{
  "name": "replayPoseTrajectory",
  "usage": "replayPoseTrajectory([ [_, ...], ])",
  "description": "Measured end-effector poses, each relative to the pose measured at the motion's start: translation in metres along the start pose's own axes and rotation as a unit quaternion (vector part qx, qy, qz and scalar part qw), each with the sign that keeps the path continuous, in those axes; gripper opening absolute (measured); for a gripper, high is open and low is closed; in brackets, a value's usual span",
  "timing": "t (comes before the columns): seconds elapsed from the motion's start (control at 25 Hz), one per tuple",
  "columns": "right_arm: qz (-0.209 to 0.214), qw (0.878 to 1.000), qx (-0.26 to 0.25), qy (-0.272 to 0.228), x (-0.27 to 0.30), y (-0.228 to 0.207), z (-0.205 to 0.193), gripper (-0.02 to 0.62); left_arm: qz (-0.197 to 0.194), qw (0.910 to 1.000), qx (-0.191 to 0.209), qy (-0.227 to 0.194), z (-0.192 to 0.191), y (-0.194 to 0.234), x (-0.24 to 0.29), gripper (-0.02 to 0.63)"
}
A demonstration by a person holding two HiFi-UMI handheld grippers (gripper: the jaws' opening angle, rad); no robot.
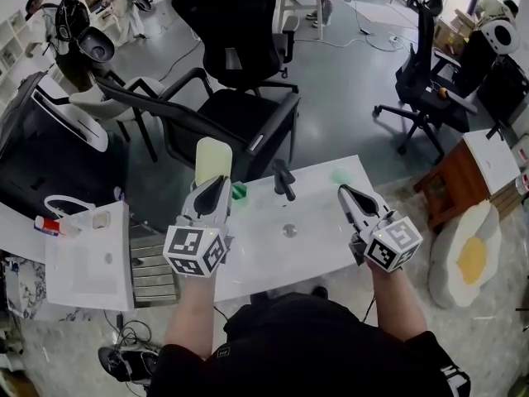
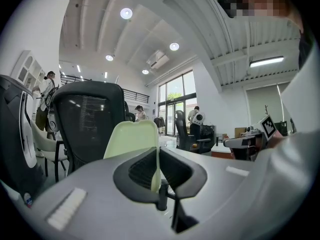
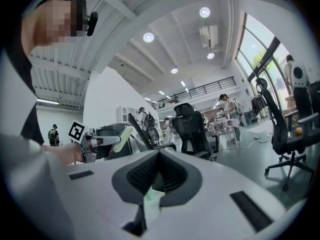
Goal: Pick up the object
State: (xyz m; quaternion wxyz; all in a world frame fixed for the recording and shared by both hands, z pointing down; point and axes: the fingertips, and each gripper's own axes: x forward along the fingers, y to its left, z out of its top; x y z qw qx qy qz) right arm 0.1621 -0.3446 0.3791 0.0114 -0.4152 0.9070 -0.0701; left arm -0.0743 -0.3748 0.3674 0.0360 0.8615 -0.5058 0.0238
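My left gripper [image 1: 216, 180] is shut on a flat pale yellow-green piece [image 1: 213, 160] that stands up out of its jaws above the white table's [image 1: 318, 246] far left corner. In the left gripper view the same piece [image 2: 131, 141] rises from between the pads of that gripper [image 2: 156, 156]. My right gripper [image 1: 343, 190] hangs over the table's right side, jaws together. In the right gripper view this gripper [image 3: 159, 154] shows closed pads, and a pale green patch [image 3: 151, 200] sits in the slot behind them; I cannot tell what it is.
On the table lie a small green bit [image 1: 239, 191], a pale green bit [image 1: 341, 174], a black object [image 1: 284, 180] and a small round thing [image 1: 289, 231]. Black office chairs [image 1: 235, 98] stand beyond the table. A brown side table [image 1: 463, 176] is at the right, a white sheet [image 1: 87, 259] at the left.
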Motion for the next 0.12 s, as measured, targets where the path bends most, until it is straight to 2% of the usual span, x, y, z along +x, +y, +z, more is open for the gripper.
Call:
replayPoseTrajectory([
  [0.12, 0.001, 1.0, -0.003, 0.0, 0.0003, 0.0001, 0.0006, 0.011, -0.001, 1.0, 0.002, -0.002, 0.0033, -0.0014, 0.0014, 0.029],
])
